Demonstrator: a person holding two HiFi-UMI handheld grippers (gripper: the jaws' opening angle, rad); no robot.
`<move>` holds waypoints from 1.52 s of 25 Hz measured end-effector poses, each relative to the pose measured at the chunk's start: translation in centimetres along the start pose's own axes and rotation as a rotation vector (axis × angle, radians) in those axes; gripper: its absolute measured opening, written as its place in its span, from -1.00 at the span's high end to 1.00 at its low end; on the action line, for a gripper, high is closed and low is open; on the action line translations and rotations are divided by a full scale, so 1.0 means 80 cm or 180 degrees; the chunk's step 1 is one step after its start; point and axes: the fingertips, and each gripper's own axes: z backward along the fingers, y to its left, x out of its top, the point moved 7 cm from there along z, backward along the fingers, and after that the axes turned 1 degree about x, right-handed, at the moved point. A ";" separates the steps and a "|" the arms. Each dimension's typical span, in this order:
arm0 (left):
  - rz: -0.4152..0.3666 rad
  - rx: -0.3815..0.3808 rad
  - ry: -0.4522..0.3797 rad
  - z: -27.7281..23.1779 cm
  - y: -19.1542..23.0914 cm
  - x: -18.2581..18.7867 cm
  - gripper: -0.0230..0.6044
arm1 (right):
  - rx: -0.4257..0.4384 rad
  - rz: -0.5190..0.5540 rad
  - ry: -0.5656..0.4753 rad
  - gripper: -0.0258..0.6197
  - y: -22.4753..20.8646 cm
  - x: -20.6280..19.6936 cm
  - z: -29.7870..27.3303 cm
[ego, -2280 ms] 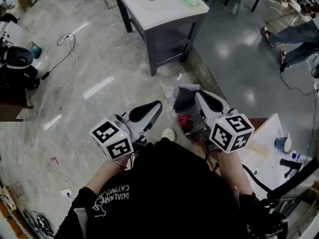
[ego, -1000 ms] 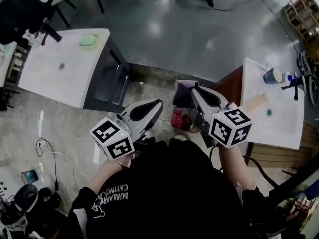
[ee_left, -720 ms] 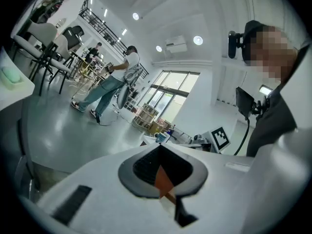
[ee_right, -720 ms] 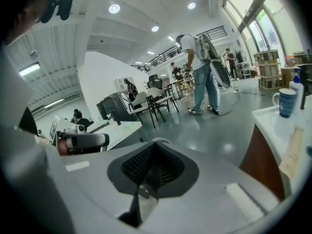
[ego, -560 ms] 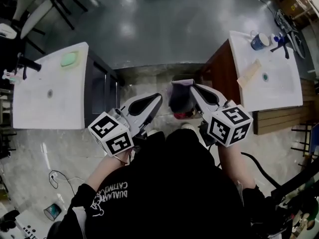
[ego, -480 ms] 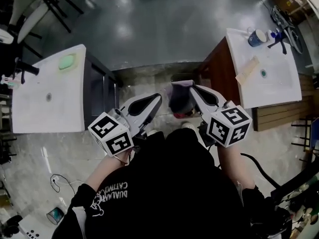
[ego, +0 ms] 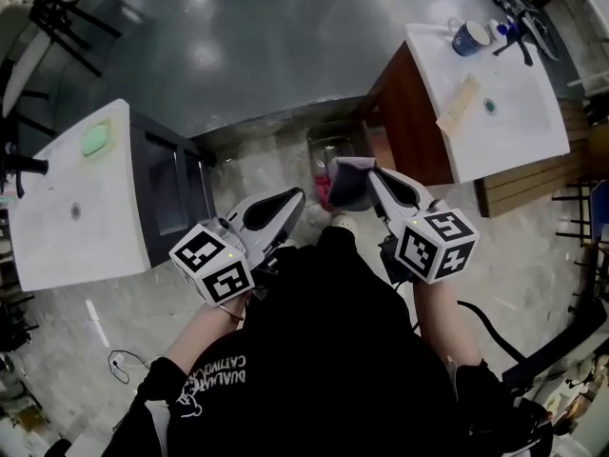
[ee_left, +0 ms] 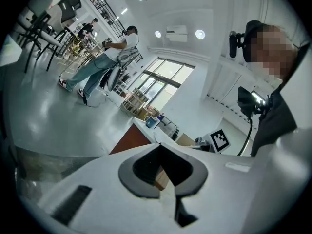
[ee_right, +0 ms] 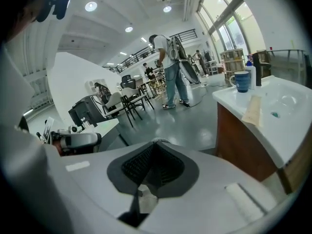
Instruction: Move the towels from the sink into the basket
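Grey floor [ego: 238, 36], right gripper [ego: 367, 172] clamping towel [ego: 348, 188], basket [ego: 328, 137] in head view only

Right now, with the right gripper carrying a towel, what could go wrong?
1. The right gripper pinches the towel only at its jaw tips. Most of it hangs loose, so it may slip early.
2. The towel hangs over the basket's near rim, not its middle. Released here, it might catch the rim or miss.
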 end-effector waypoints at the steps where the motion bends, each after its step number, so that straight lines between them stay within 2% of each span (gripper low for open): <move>1: 0.0054 0.0017 0.0026 -0.004 0.006 -0.007 0.93 | -0.0027 -0.0034 0.0035 0.84 -0.008 -0.005 -0.005; 5: 0.0247 0.0139 0.0145 -0.025 0.028 -0.037 0.93 | -0.0067 -0.0094 0.0244 0.84 -0.047 -0.028 -0.030; 9: 0.0306 0.0348 0.0180 -0.040 0.052 -0.051 0.93 | -0.0094 -0.0094 0.0470 0.84 -0.092 -0.052 -0.070; 15: 0.0420 0.0860 0.0058 -0.041 0.092 -0.065 0.93 | -0.0046 -0.0046 0.0812 0.84 -0.153 -0.098 -0.138; 19: 0.0489 0.1091 0.0184 -0.047 0.121 -0.088 0.93 | -0.0063 -0.0022 0.1111 0.84 -0.197 -0.137 -0.192; 26: 0.0940 0.1475 0.0281 -0.054 0.149 -0.133 0.93 | -0.0088 -0.0163 0.1750 0.84 -0.253 -0.218 -0.261; 33: 0.1123 0.1507 0.0327 -0.076 0.163 -0.153 0.93 | 0.0051 -0.0242 0.2108 0.85 -0.284 -0.272 -0.285; 38: 0.1167 0.1477 0.0342 -0.090 0.166 -0.148 0.93 | -0.0119 -0.0380 0.2303 0.85 -0.304 -0.295 -0.280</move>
